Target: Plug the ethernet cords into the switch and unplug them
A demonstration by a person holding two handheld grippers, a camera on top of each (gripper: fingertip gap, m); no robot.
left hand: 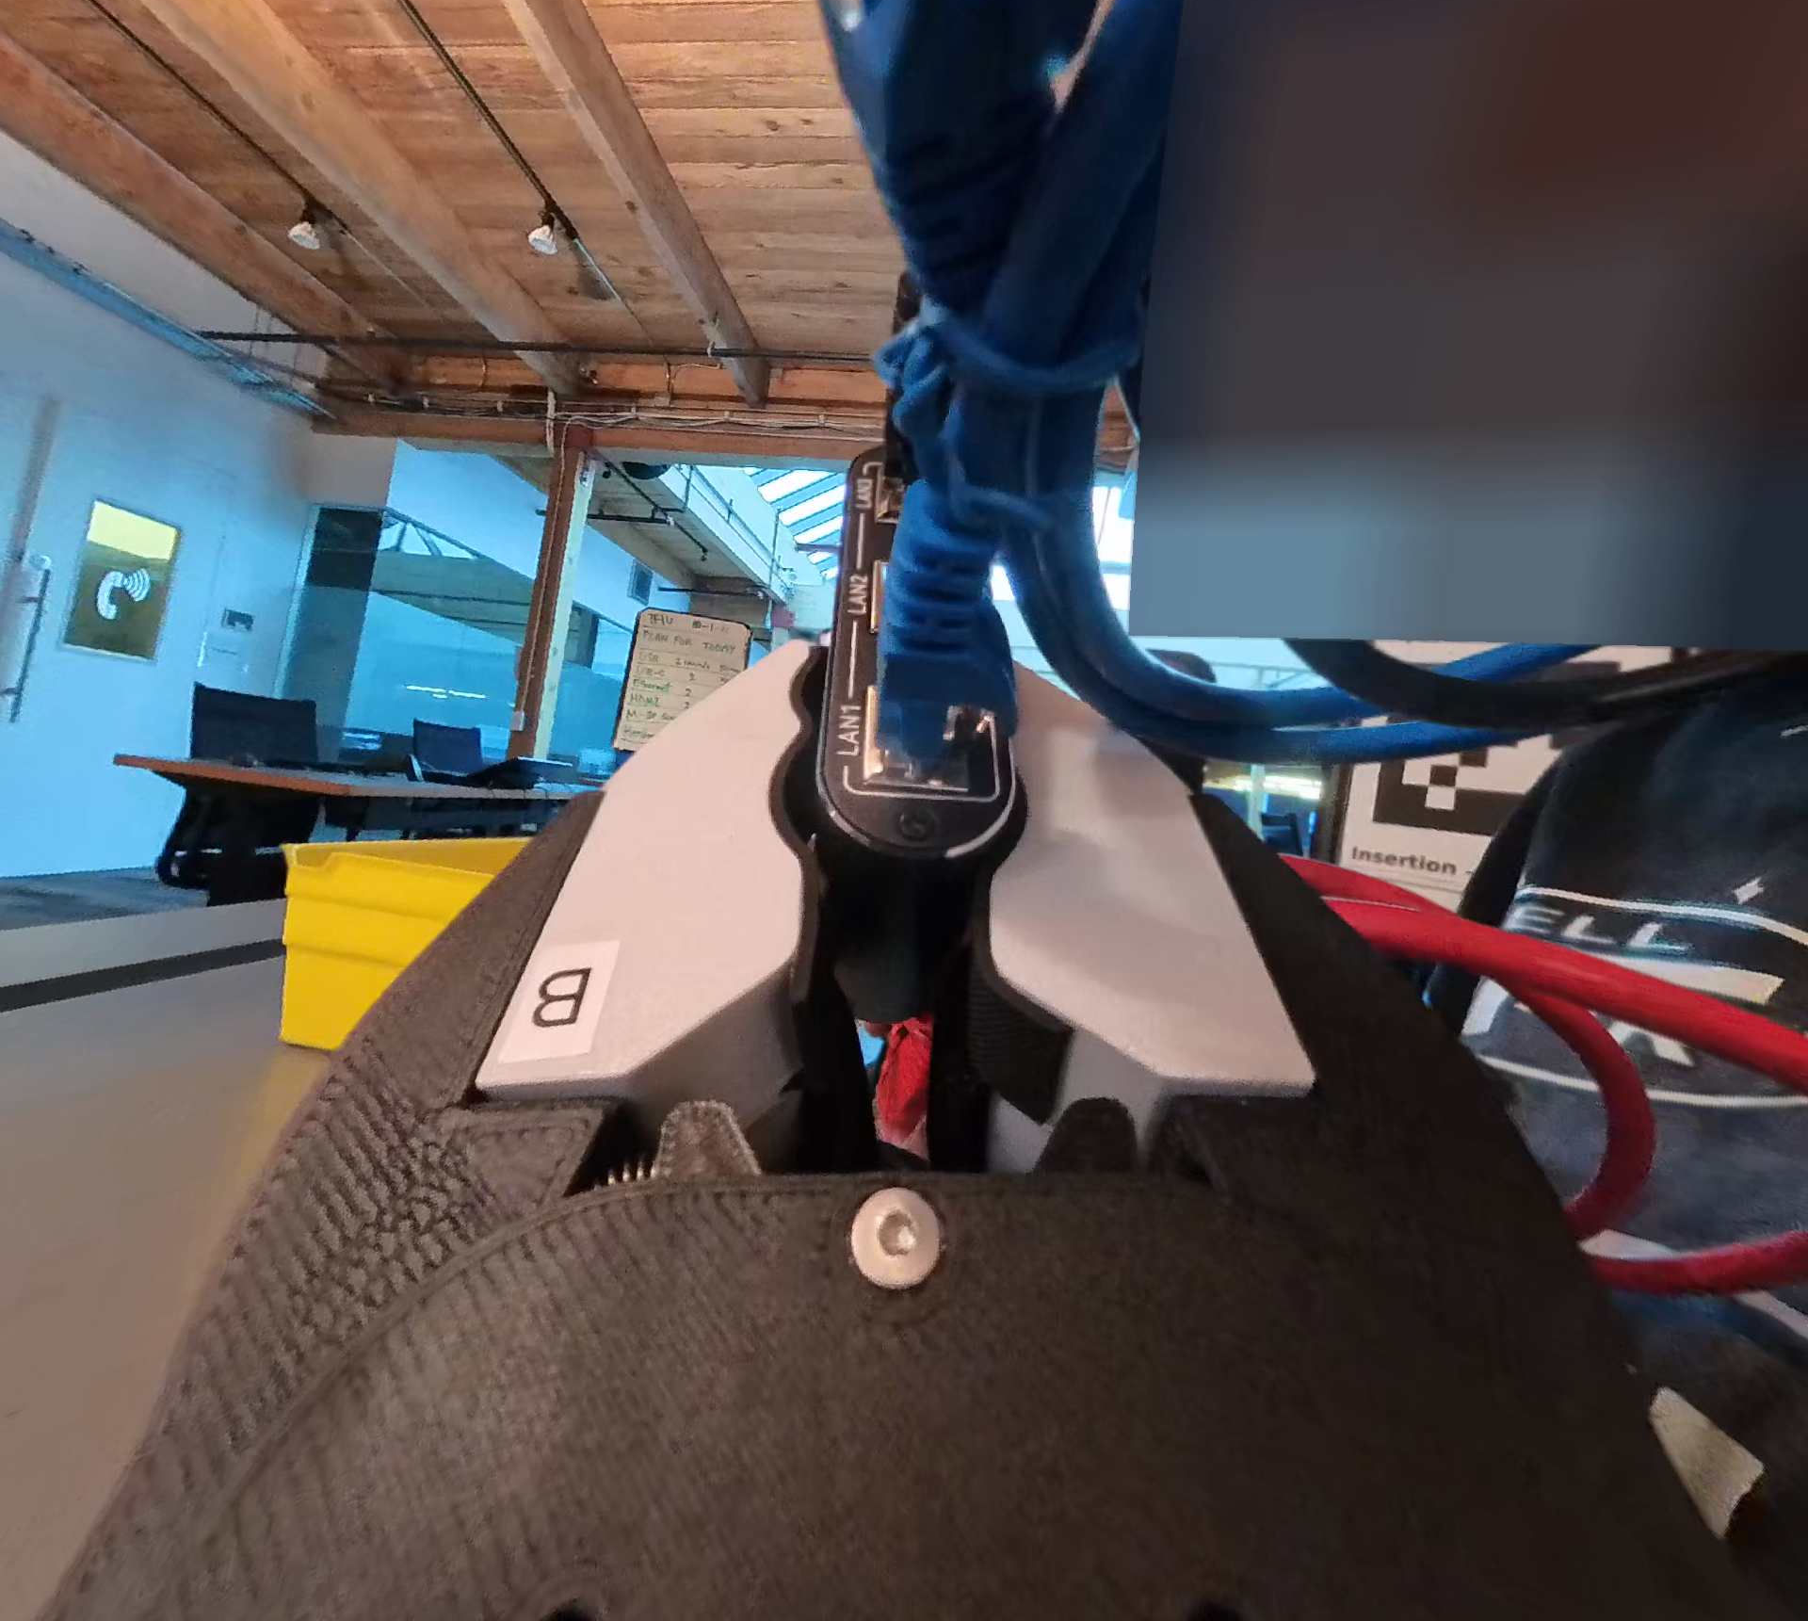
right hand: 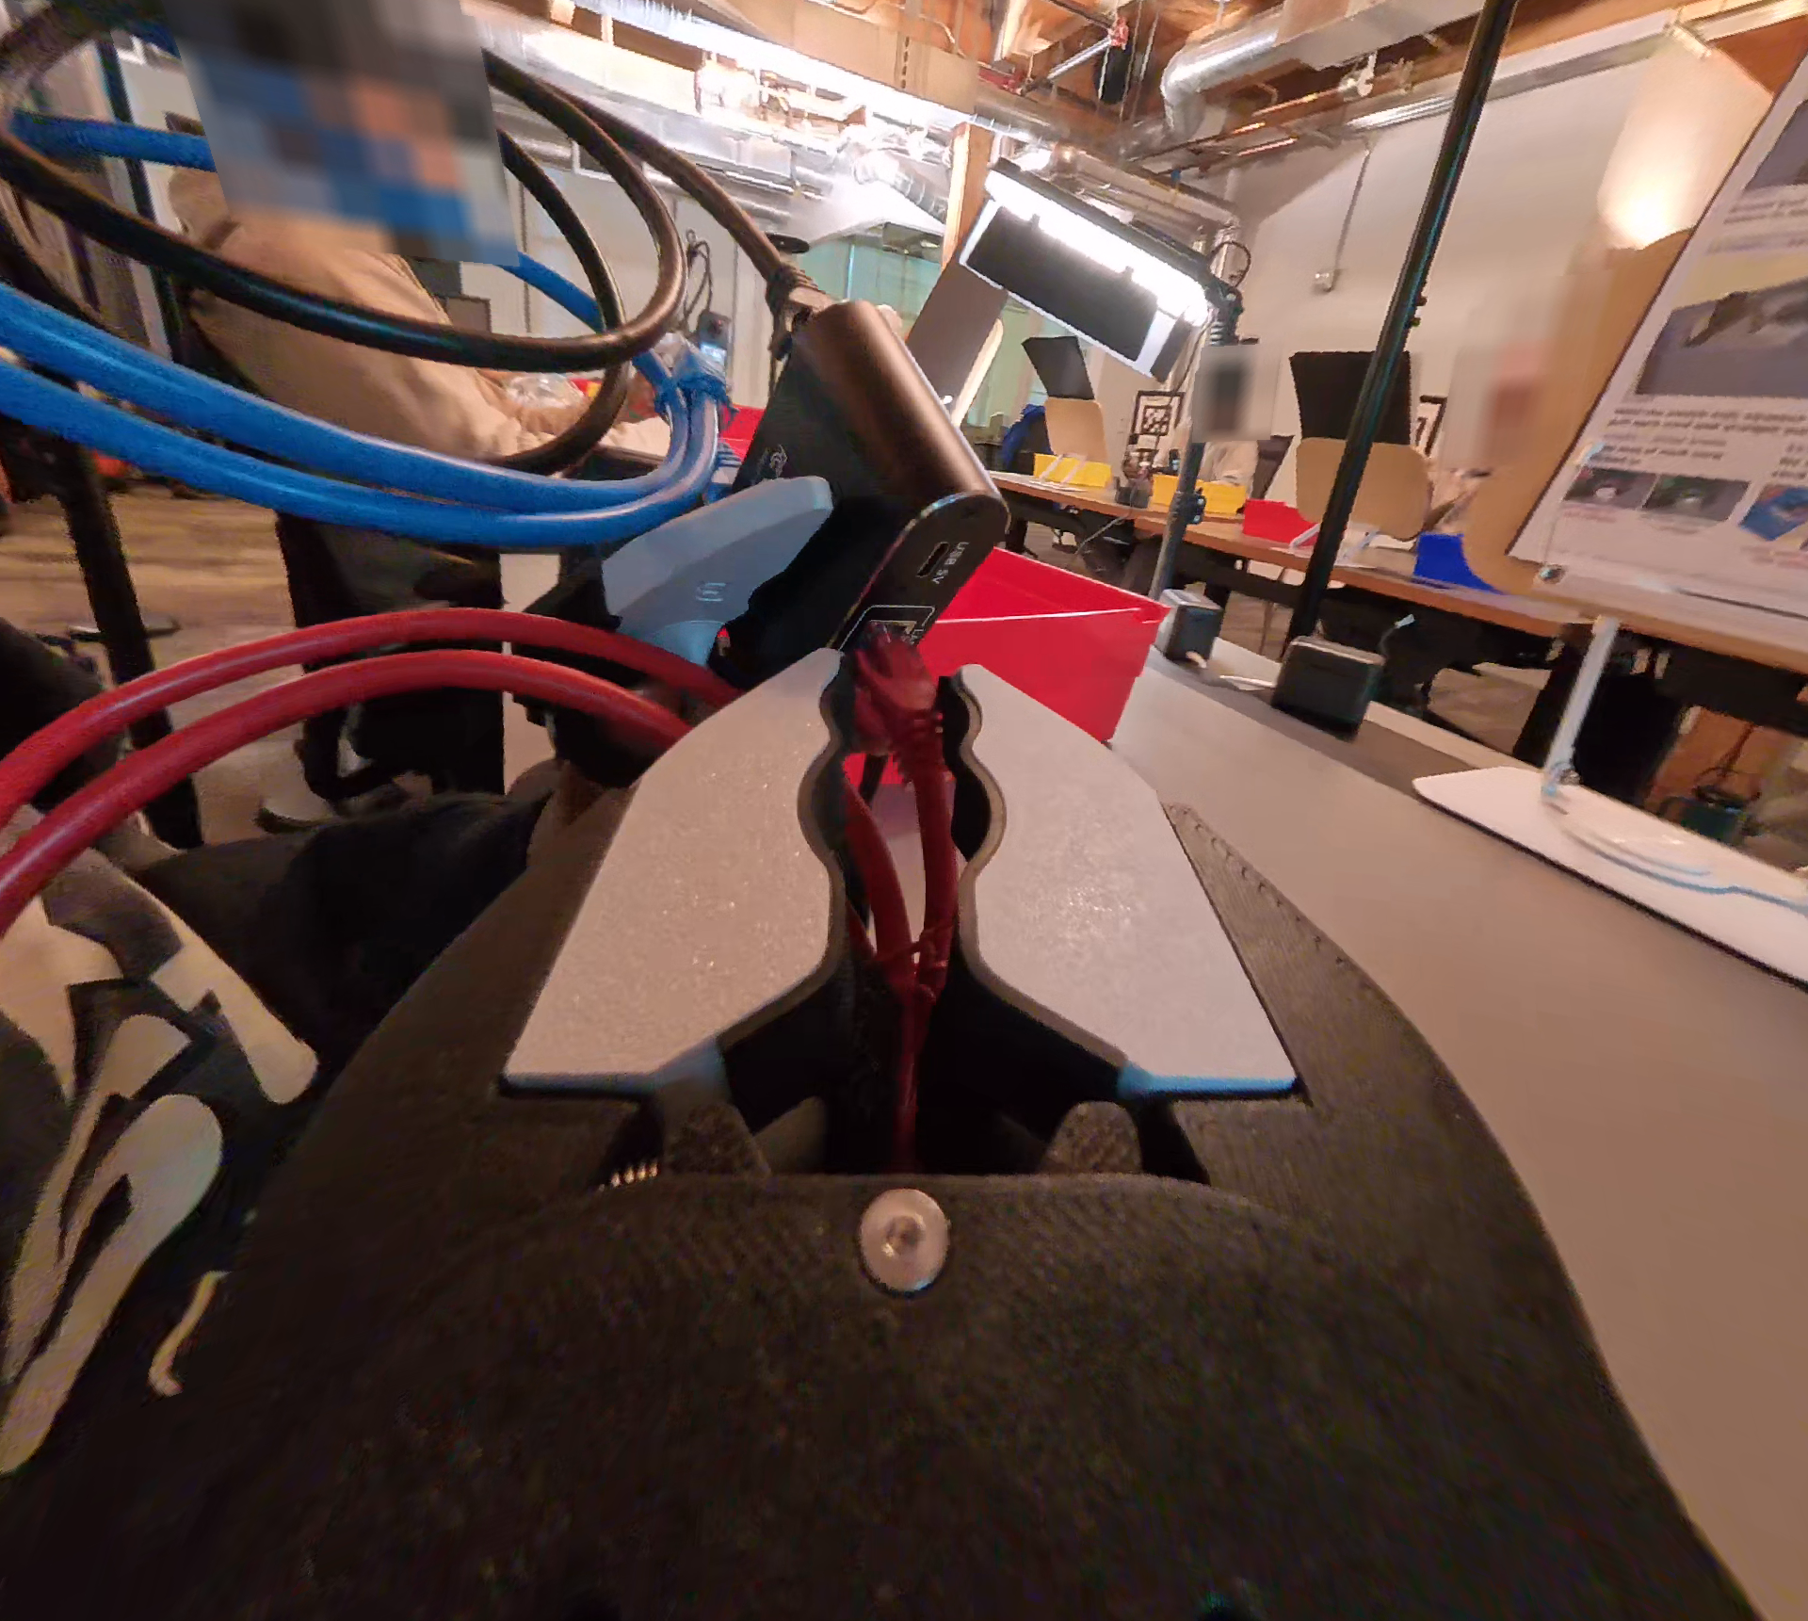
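Observation:
My left gripper (left hand: 915,791) is shut on the black switch (left hand: 920,830) and holds it upright, port face towards the camera. A blue ethernet plug (left hand: 929,644) sits in the lowest port, and its blue cord (left hand: 1125,693) loops off to the right. My right gripper (right hand: 895,693) is shut on a red ethernet plug (right hand: 890,683). The plug's tip is at a port on the switch's (right hand: 861,439) lower end; I cannot tell if it is seated. The red cord (right hand: 293,674) loops left. A grey finger (right hand: 714,566) of the left gripper shows beside the switch.
A black cable (right hand: 587,341) leaves the switch's top end. A red bin (right hand: 1037,644) stands just behind the switch on the grey table (right hand: 1468,987). A yellow bin (left hand: 362,928) is at the left. A black stand pole (right hand: 1419,302) and a poster board (right hand: 1712,302) are at the right. Both grippers' tips are close together, under 4 cm apart.

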